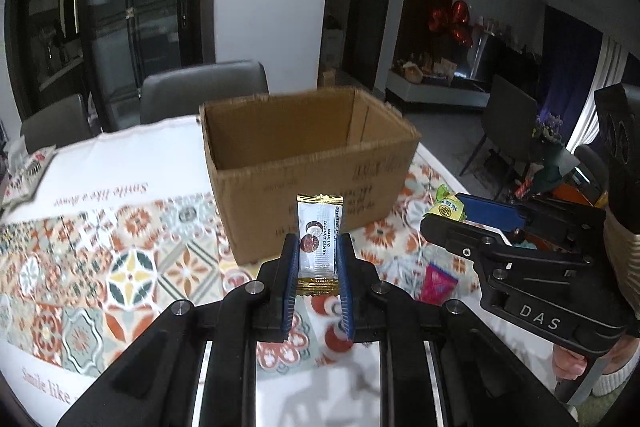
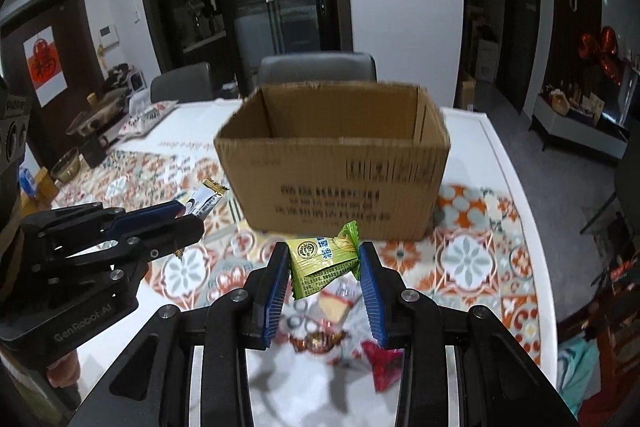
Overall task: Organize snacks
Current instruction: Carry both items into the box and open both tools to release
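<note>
A: From the left wrist, what is the left gripper (image 1: 318, 259) doing?

B: It is clamping a white coconut candy packet (image 1: 317, 237) with gold crimped ends, its blue pads pressing on both long edges. The packet is standing upright between the fingers, above the patterned cloth on the surface (image 1: 120, 267).

A: And the cardboard box (image 1: 308, 163)?

B: It is sitting open-topped straight ahead of that gripper, just beyond the packet. Off to the right, the right gripper (image 1: 452, 215) is reaching in, carrying a green wrapped candy (image 1: 445, 207) at its tip. Below and between the two grippers, a pink wrapper (image 1: 438, 281) is lying on the surface.

A: Now the right wrist view?

B: The right gripper (image 2: 324, 263) is pinching the green wrapped candy (image 2: 323, 261) by its sides, the jaws narrowed onto it. The candy is hanging tilted, its twisted end pointing up toward the box.

A: Where is the cardboard box (image 2: 336, 163) from there?

B: Directly ahead, open side up. To the left, the left gripper (image 2: 188, 215) is holding the white coconut candy packet (image 2: 204, 201) out toward the box. Beneath the right gripper, blurred snacks (image 2: 320, 339) and a red wrapper (image 2: 382, 361) are lying on the surface (image 2: 480, 267).
</note>
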`<move>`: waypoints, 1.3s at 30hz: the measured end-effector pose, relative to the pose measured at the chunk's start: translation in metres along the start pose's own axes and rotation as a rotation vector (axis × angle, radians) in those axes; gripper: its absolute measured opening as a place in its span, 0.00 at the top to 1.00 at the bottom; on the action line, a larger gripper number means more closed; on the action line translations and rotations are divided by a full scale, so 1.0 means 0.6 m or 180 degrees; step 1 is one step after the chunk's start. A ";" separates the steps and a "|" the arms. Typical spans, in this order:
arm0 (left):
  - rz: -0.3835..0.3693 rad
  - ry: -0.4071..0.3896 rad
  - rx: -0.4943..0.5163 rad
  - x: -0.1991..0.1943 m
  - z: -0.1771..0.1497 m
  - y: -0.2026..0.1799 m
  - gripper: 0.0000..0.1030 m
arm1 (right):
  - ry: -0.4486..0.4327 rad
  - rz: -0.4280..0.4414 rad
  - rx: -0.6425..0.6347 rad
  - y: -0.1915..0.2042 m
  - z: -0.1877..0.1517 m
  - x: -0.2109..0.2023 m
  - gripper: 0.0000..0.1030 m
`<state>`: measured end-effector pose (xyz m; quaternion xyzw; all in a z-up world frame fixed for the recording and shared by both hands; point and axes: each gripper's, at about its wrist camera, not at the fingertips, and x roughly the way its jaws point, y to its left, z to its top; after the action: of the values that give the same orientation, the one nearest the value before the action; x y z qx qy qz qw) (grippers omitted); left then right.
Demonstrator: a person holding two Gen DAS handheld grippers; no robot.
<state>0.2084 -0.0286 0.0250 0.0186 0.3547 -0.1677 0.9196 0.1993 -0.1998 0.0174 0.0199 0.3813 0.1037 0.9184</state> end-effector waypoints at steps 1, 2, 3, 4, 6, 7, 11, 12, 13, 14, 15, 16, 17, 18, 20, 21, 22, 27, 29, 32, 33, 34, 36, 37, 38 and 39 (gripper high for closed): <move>0.0018 -0.0026 0.0005 -0.001 0.009 0.001 0.81 | -0.0025 -0.0004 -0.0009 0.000 0.008 -0.001 0.65; 0.0026 -0.0043 0.0011 -0.002 0.017 0.003 0.81 | -0.0050 -0.0007 -0.0015 -0.002 0.018 -0.003 0.65; 0.0039 -0.0060 0.0018 -0.002 0.025 0.004 0.81 | -0.0072 -0.0004 -0.0026 -0.003 0.029 -0.004 0.65; 0.0051 -0.0082 0.0012 -0.003 0.034 0.006 0.81 | -0.0088 -0.0008 -0.0030 -0.003 0.034 -0.005 0.65; 0.0061 -0.0112 0.0017 -0.003 0.053 0.009 0.81 | -0.0134 -0.0019 -0.0045 -0.005 0.052 -0.007 0.65; 0.0073 -0.0121 0.0022 -0.002 0.060 0.010 0.81 | -0.0153 -0.0018 -0.0056 -0.005 0.061 -0.008 0.65; 0.0092 -0.0128 0.0034 0.006 0.092 0.018 0.81 | -0.0210 -0.0014 -0.0069 -0.011 0.098 -0.004 0.65; 0.0104 -0.0125 0.0039 0.008 0.097 0.020 0.81 | -0.0216 -0.0009 -0.0078 -0.013 0.107 -0.002 0.65; 0.0126 -0.0128 0.0046 0.011 0.106 0.023 0.81 | -0.0215 -0.0006 -0.0083 -0.014 0.112 0.001 0.65; 0.0139 -0.0128 0.0051 0.015 0.112 0.025 0.81 | -0.0224 -0.0015 -0.0073 -0.017 0.118 0.003 0.65; 0.0147 -0.0126 0.0050 0.020 0.119 0.028 0.81 | -0.0229 -0.0019 -0.0087 -0.019 0.127 0.007 0.65; 0.0160 -0.0126 0.0042 0.026 0.126 0.031 0.81 | -0.0223 -0.0022 -0.0116 -0.019 0.135 0.011 0.65; 0.0160 -0.0122 0.0035 0.031 0.132 0.035 0.81 | -0.0226 -0.0031 -0.0122 -0.020 0.140 0.015 0.65; 0.0151 -0.0118 0.0022 0.036 0.138 0.038 0.81 | -0.0226 -0.0032 -0.0126 -0.022 0.147 0.020 0.65; 0.0131 -0.0090 -0.0012 0.048 0.149 0.046 0.81 | -0.0201 -0.0016 -0.0132 -0.026 0.158 0.032 0.65; 0.0117 -0.0073 -0.0030 0.054 0.154 0.050 0.81 | -0.0190 -0.0019 -0.0121 -0.027 0.163 0.037 0.65; 0.0107 -0.0050 -0.0041 0.061 0.159 0.053 0.81 | -0.0166 -0.0010 -0.0129 -0.030 0.169 0.046 0.65; 0.0123 0.0042 -0.0048 0.092 0.174 0.063 0.81 | -0.0068 -0.0048 -0.0151 -0.038 0.183 0.080 0.65; 0.0137 0.0087 -0.0049 0.106 0.178 0.067 0.81 | -0.0030 -0.0053 -0.0157 -0.041 0.189 0.092 0.65; 0.0140 0.0146 -0.0081 0.125 0.184 0.071 0.81 | 0.0021 -0.0059 -0.0148 -0.043 0.194 0.109 0.65; 0.0155 0.0148 -0.0073 0.130 0.186 0.072 0.81 | 0.0028 -0.0072 -0.0143 -0.044 0.196 0.115 0.65; 0.0214 0.0158 -0.0050 0.136 0.189 0.072 0.81 | 0.0023 -0.0081 -0.0145 -0.045 0.197 0.119 0.65; 0.0388 0.0150 -0.0026 0.138 0.191 0.071 0.63 | 0.0020 -0.0138 -0.0140 -0.046 0.200 0.128 0.56; 0.0423 0.0125 -0.0037 0.135 0.189 0.073 0.61 | 0.0017 -0.0169 -0.0132 -0.047 0.199 0.129 0.52; 0.0434 0.0102 -0.0041 0.131 0.187 0.074 0.60 | -0.0004 -0.0214 -0.0113 -0.049 0.197 0.128 0.50; 0.0450 0.0090 -0.0037 0.124 0.182 0.074 0.60 | -0.0005 -0.0228 -0.0102 -0.051 0.194 0.127 0.50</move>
<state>0.3447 -0.0252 0.0539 0.0407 0.3664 -0.1000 0.9242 0.3393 -0.2089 0.0435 -0.0084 0.3794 0.0769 0.9220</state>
